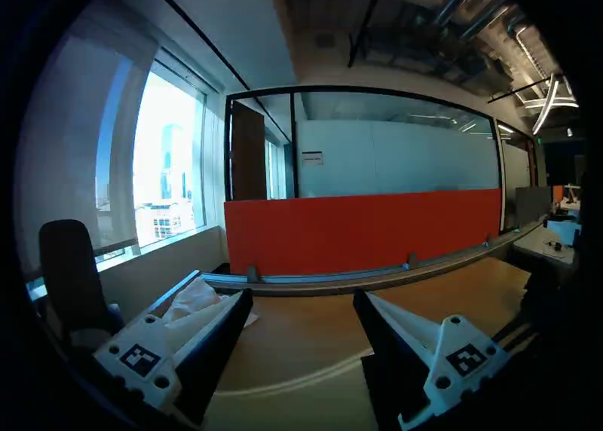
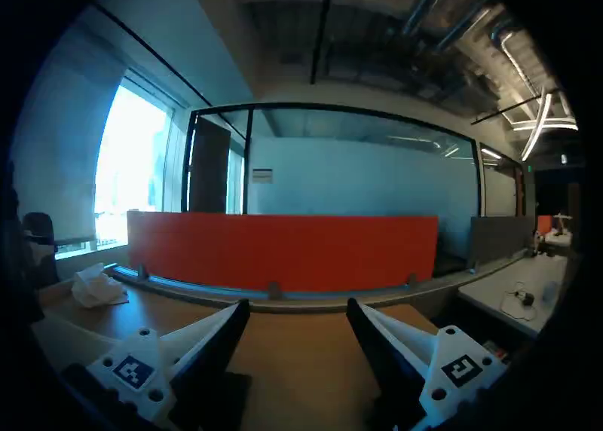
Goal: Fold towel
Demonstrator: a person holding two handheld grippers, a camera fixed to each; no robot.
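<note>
A crumpled white towel (image 1: 192,297) lies at the far left of the wooden desk (image 1: 301,340), partly hidden behind the left finger in the left gripper view. My left gripper (image 1: 301,299) is open, held above the desk, nothing between its fingers. In the right gripper view the same white towel (image 2: 96,286) sits far to the left on the desk (image 2: 301,348). My right gripper (image 2: 298,307) is open too, with a wide empty gap, well to the right of the towel.
An orange divider panel (image 1: 362,231) stands along the desk's far edge, also the orange panel (image 2: 279,250). A dark office chair (image 1: 68,280) stands at the left by the window (image 1: 162,175). Another desk (image 2: 520,284) with small items lies at the right.
</note>
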